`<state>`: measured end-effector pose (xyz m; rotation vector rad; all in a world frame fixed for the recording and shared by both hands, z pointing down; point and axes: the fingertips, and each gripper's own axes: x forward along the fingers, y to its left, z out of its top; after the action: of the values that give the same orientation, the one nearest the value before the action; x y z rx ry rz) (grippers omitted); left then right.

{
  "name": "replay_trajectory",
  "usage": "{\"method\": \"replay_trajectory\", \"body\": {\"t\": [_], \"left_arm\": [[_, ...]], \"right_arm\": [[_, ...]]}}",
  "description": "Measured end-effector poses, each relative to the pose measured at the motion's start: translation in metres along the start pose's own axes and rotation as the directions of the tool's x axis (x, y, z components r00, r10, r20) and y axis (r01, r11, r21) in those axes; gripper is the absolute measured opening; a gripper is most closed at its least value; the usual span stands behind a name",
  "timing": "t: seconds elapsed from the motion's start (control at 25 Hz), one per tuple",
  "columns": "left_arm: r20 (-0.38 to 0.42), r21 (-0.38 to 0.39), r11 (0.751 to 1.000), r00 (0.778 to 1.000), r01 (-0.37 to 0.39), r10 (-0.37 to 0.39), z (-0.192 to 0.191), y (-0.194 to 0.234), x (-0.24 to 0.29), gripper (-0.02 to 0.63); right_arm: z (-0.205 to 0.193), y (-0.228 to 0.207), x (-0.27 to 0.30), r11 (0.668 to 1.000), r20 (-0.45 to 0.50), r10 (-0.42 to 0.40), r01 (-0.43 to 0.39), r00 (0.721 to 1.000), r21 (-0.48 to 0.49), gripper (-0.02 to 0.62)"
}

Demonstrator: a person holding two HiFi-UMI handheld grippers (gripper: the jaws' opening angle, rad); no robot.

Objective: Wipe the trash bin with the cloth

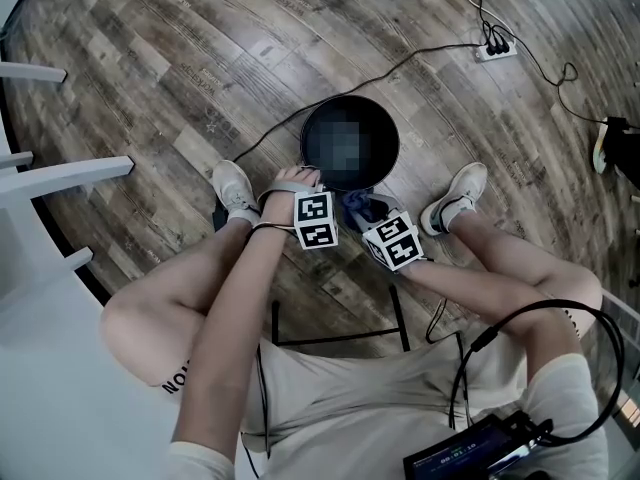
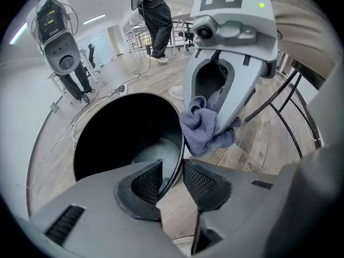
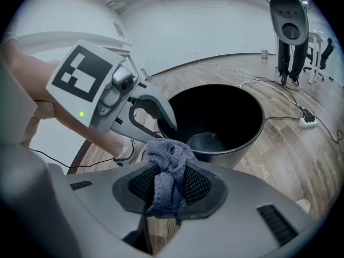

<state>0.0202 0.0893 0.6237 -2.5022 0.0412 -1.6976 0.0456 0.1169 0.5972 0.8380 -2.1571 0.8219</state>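
Note:
A round black trash bin (image 1: 303, 138) stands on the wood floor between the seated person's feet. My left gripper (image 1: 305, 180) reaches down over its near rim. In the left gripper view the thin rim (image 2: 180, 144) runs between the two pads of that gripper (image 2: 172, 179), which stand a little apart from it, one inside the bin and one outside. My right gripper (image 1: 365, 208) hangs just beside the bin on the near right, shut on a bunched blue-grey cloth (image 3: 169, 171). The cloth (image 2: 204, 128) dangles against the bin's outer wall (image 3: 252, 138).
White furniture legs (image 1: 60, 173) stand at the left. A power strip (image 1: 495, 50) and cables lie on the floor behind the bin. The person's shoes (image 1: 235, 190) (image 1: 458, 196) flank it. Robot stands (image 2: 64, 63) and a standing person (image 2: 153, 15) are far off.

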Motion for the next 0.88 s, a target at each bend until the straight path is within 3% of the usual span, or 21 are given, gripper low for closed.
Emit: {"method": "replay_trajectory", "body": {"t": [0.32, 0.88], "left_arm": [[0.103, -0.036, 0.999, 0.994, 0.029, -0.025, 0.013, -0.001, -0.004, 0.109], [0.164, -0.033, 0.999, 0.986, 0.041, -0.035, 0.018, -0.001, -0.008, 0.104]], "right_arm": [[-0.022, -0.015, 0.032, 1.0, -0.039, -0.013, 0.012, 0.999, -0.025, 0.103], [-0.061, -0.043, 0.092, 0.995, -0.092, -0.053, 0.044, 0.994, -0.093, 0.103]]}}
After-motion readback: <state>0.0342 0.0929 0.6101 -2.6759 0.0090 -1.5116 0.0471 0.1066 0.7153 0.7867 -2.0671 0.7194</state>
